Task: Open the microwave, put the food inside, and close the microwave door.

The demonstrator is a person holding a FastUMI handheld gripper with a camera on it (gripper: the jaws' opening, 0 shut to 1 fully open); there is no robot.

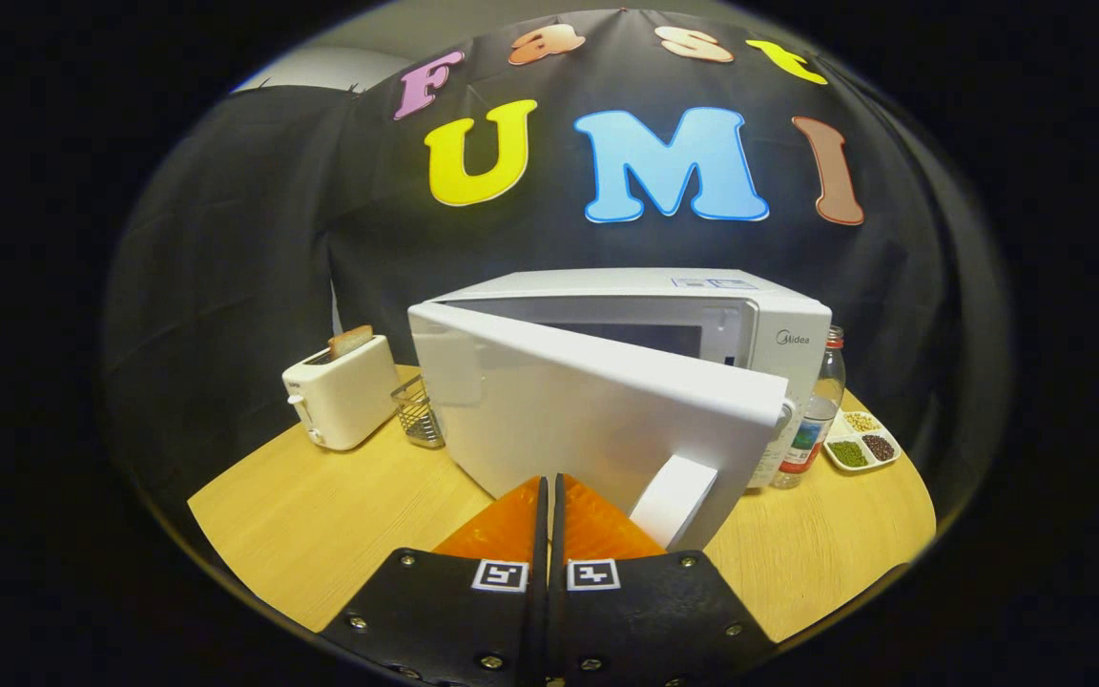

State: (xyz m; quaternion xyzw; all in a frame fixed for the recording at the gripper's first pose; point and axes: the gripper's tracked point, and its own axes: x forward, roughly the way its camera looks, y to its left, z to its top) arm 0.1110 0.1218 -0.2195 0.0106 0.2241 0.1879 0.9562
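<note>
Gripper [549, 489] fingers closed, empty, tips against microwave door [597, 410]

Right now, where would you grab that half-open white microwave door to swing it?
By its free right edge, reached from the right front: the white microwave door hinges on the left. The hand-held gripper, fingers together, points at the door's face beside a white block.

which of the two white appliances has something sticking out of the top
The toaster, left of the microwave: a slice of toast pokes out.
</note>
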